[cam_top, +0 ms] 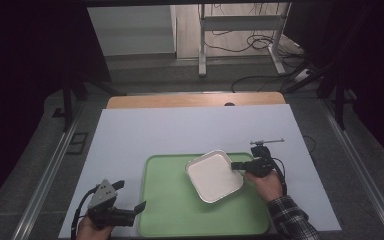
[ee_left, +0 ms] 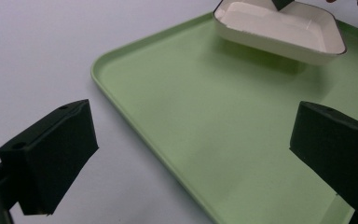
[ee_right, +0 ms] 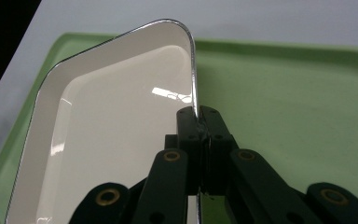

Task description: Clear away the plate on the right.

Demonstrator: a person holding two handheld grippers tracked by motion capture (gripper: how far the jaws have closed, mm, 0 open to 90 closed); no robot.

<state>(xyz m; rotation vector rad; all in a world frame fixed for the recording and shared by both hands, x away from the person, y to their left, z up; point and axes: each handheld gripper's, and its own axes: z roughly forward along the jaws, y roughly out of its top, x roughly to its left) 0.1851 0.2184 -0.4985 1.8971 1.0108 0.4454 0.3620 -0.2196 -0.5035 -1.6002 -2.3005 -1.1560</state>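
- Left claw (cam_top: 139,208) open, empty, parked at tray's (cam_top: 160,220) near-left corner, jaws pointing in over the green floor.
- Dish (cam_top: 214,176) sits over tray's far-right part, tilted; looks lifted, not flat.
- Right claw (cam_top: 236,165) clamped on dish's right rim (ee_right: 194,93), so right arm has it; dish lies left of that claw.

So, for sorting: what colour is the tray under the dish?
Light green tray, clearest in the left gripper view.
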